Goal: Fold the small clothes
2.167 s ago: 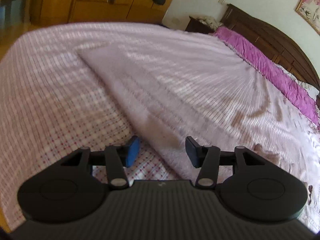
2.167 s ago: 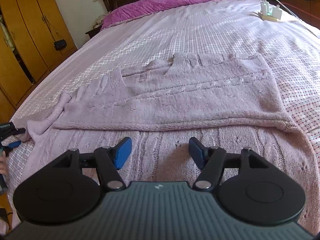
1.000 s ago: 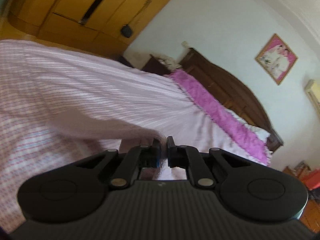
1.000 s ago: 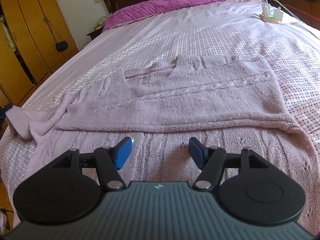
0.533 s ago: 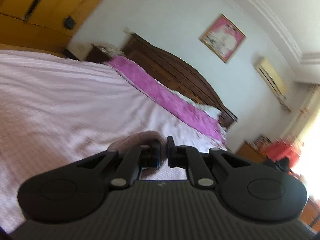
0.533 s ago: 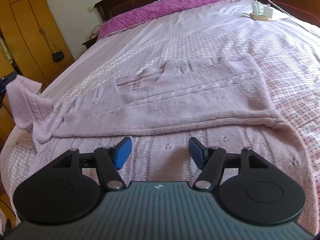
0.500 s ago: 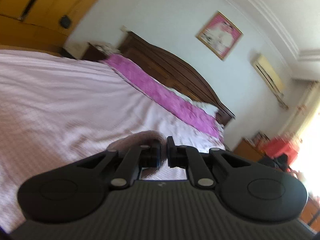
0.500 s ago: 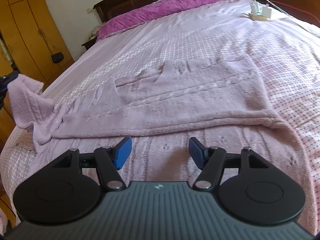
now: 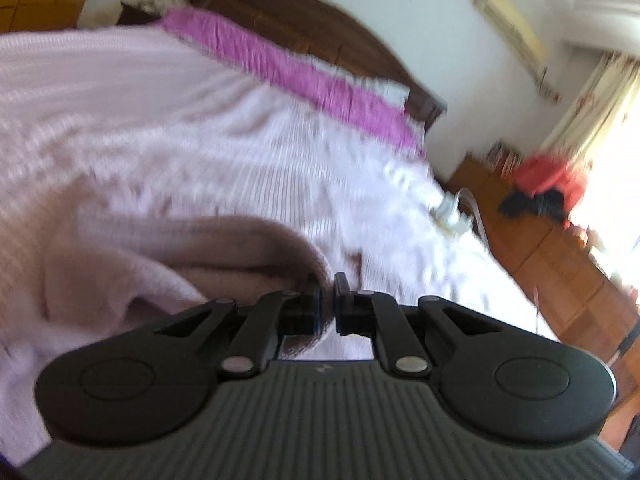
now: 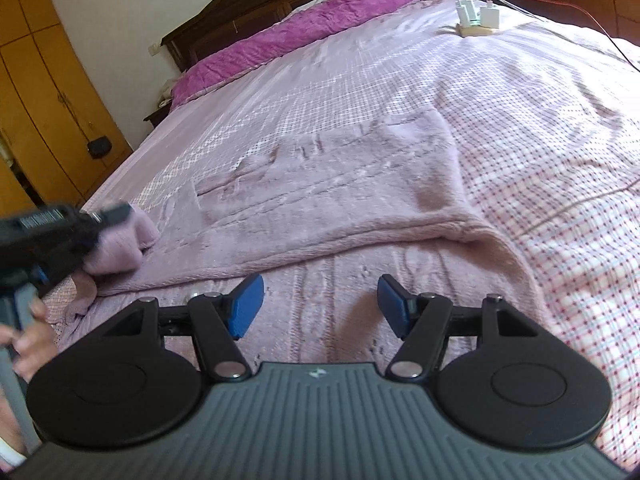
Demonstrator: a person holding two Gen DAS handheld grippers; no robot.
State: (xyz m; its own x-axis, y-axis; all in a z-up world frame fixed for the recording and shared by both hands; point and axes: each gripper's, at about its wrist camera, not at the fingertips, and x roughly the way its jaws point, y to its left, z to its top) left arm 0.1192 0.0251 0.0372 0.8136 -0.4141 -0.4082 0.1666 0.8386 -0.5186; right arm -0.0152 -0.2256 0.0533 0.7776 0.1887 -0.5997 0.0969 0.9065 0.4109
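The right tongs [image 10: 320, 304] hang low over the near edge of the bed [image 10: 540, 128], jaws well apart with nothing between them, their blue pads [image 10: 248, 304] just above the knit. Under them lies the pale mauve sweater [image 10: 340, 200], spread flat across the near part of the bed, its upper layer folded over the lower one along a thick ridge that runs from side to side just beyond the pads.

At the sweater's left end, near the bed's left edge, the left tongs [image 9: 327, 300] are clamped on the sleeve [image 10: 120, 248], jaws pressed together with the cloth pinched between them and lifted in a bunch off the checked bedspread. The person's hand [image 10: 28, 340] grips the handle below. The left wrist view is blurred, and shows the sleeve [image 9: 200, 256] draped back from the tongs in a loose fold.

Farther on, a white power strip [image 10: 476, 20] with chargers sits near the bed's far right corner. A magenta cover [image 10: 300, 36] lies across the head end against a dark wooden headboard [image 10: 248, 8].
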